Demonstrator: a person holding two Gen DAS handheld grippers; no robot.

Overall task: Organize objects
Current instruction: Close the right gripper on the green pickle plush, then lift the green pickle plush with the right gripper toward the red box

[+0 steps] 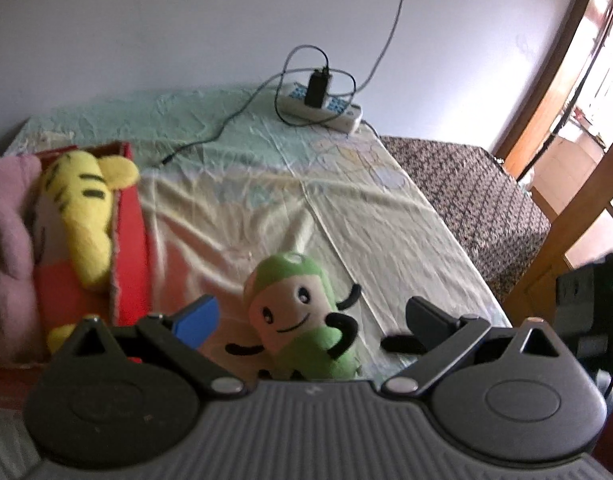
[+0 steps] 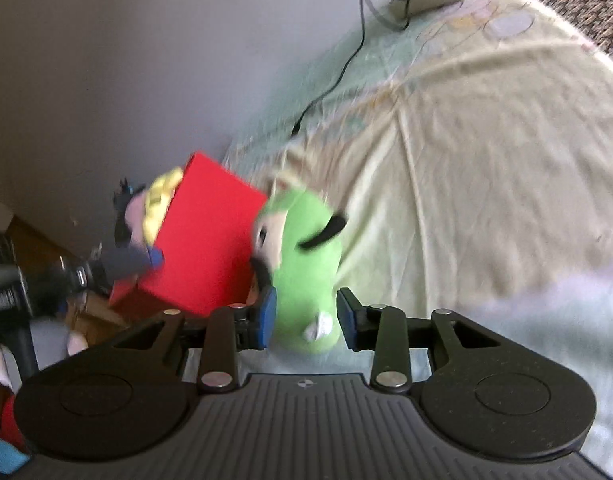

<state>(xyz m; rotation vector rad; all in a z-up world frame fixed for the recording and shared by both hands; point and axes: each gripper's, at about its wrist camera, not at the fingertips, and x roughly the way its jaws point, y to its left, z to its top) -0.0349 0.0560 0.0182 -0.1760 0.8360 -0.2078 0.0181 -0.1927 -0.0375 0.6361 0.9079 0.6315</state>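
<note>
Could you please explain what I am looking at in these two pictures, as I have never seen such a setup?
There is no robot here: a person holds a hand-held two-finger gripper in each hand, and each carries a wide-angle camera looking forward along its fingers. One picture comes from the left gripper, the other from the right gripper.

Both look at a bed covered by a pale green and yellow sheet. On it stands a red cardboard box holding a yellow striped plush toy and a pink plush toy. At the far end lies a white power strip with a black charger plugged in.

The left gripper is open and empty. A green plush toy with a smiling face sits between the right gripper's fingers; the blur hides whether they actually squeeze it.
</note>
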